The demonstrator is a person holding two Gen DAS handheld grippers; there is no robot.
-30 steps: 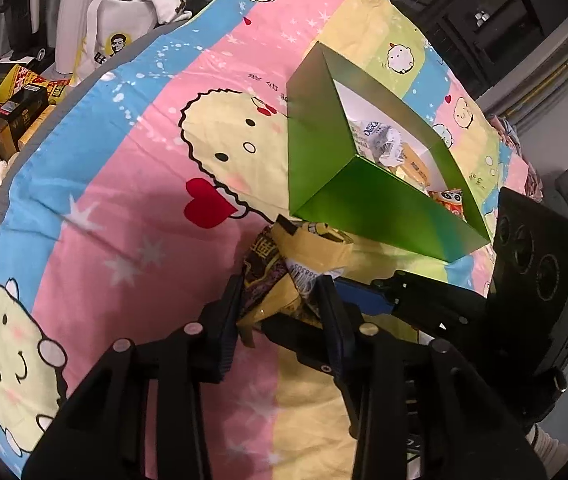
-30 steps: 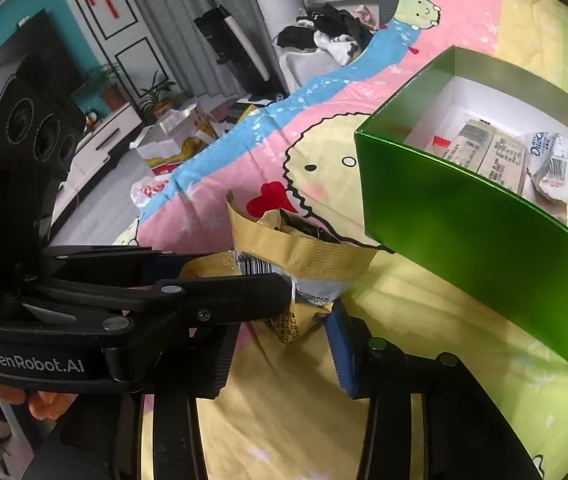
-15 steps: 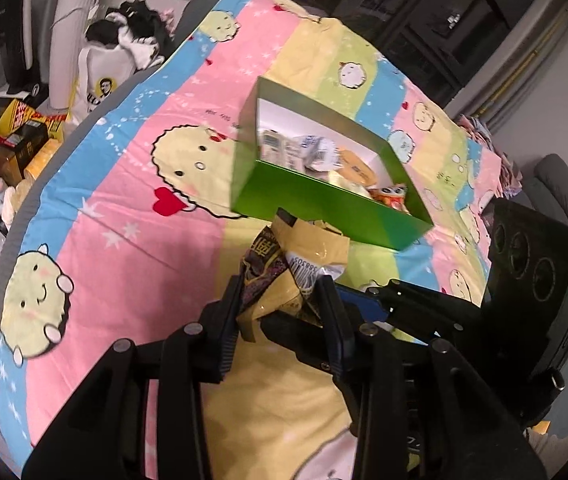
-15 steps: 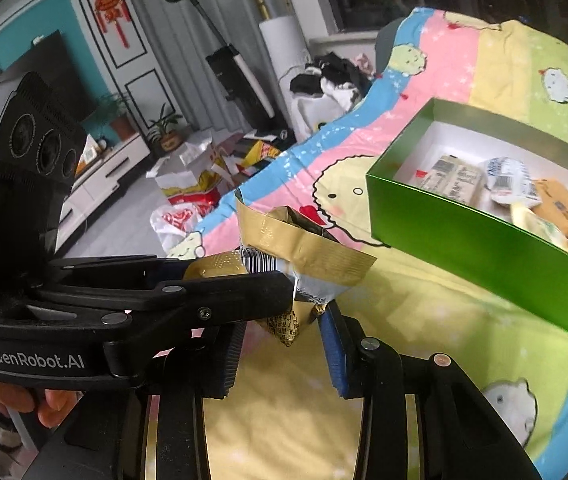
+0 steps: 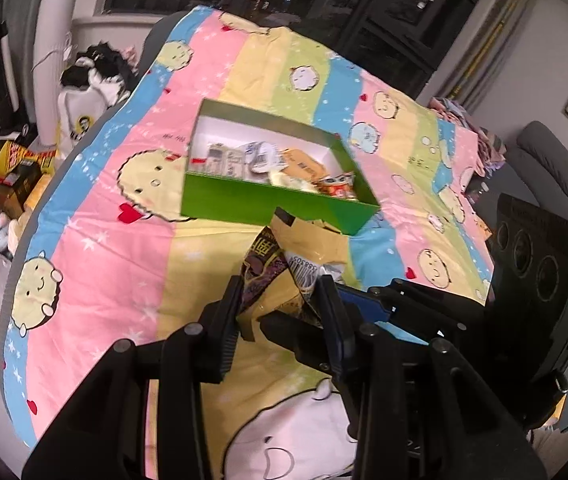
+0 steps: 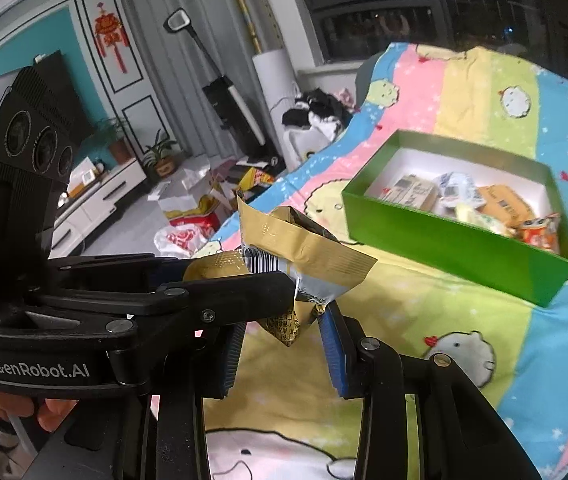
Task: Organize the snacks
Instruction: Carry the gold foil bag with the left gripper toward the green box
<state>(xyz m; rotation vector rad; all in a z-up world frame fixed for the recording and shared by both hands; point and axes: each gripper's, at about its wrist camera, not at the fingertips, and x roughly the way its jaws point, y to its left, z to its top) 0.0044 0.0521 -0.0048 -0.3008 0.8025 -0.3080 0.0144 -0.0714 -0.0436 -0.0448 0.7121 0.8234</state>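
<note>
Holding a gold snack packet in the air over the bedspread, both grippers on it at once. Left gripper is clamped on the packet's lower crumpled part; both pads press the foil. Right gripper: the packet's bottom corner sits between its fingers, and its far blue pad touches the foil edge. Near pad contact is hidden behind the left gripper's finger in the right wrist view, so can't confirm a full pinch there.

Packet has a barcode panel facing up and a folded gold top flap. It hangs just in front of the green box, not touching it.

Green box lies open on the cartoon-print bedspread, white inside, holding several wrapped snacks: beige packets, a white crumpled one, an orange one at the right end.

A hand with a striped sleeve grips the left gripper's body, low left in the right wrist view.
</note>
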